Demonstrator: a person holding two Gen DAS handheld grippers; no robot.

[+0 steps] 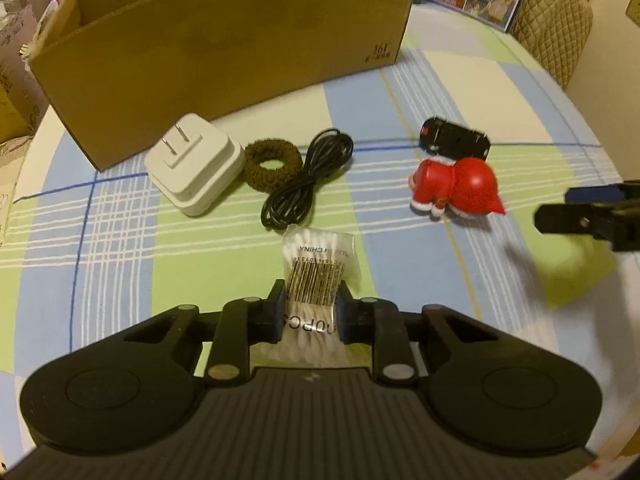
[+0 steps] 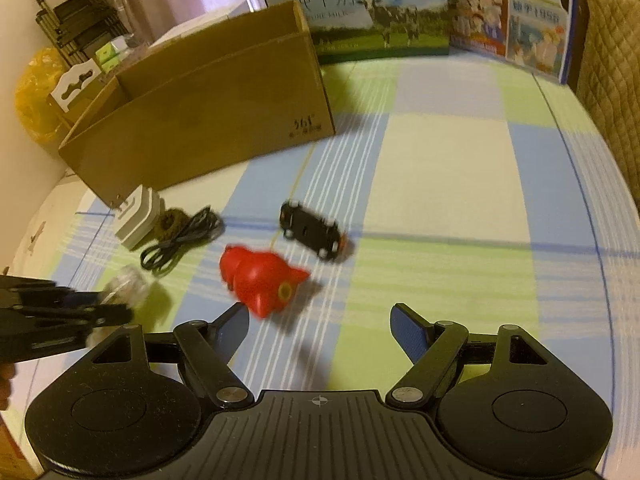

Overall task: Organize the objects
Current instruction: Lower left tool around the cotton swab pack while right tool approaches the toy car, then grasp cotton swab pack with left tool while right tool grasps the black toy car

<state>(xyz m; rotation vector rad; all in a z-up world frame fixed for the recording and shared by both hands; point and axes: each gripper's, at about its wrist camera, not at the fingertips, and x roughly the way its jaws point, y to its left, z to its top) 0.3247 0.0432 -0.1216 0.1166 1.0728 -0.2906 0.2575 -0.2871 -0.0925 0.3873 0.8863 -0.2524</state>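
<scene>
My left gripper (image 1: 310, 310) is shut on a clear bag of cotton swabs (image 1: 318, 264) with a barcode label, held above the checked tablecloth; the bag also shows blurred in the right wrist view (image 2: 128, 286). My right gripper (image 2: 320, 330) is open and empty, just in front of a red toy figure (image 2: 260, 280) lying on its side. An open cardboard box (image 1: 224, 52) stands at the back. In front of it lie a white plug adapter (image 1: 196, 170), a brown hair tie (image 1: 272, 166), a coiled black cable (image 1: 306, 178) and a black toy car (image 1: 456, 138).
Milk cartons with printed pictures (image 2: 380, 8) stand behind the box. A quilted chair back (image 1: 554, 24) is at the table's far right edge. A black wire rack (image 2: 76, 20) and a yellow bag (image 2: 34, 92) are at the far left.
</scene>
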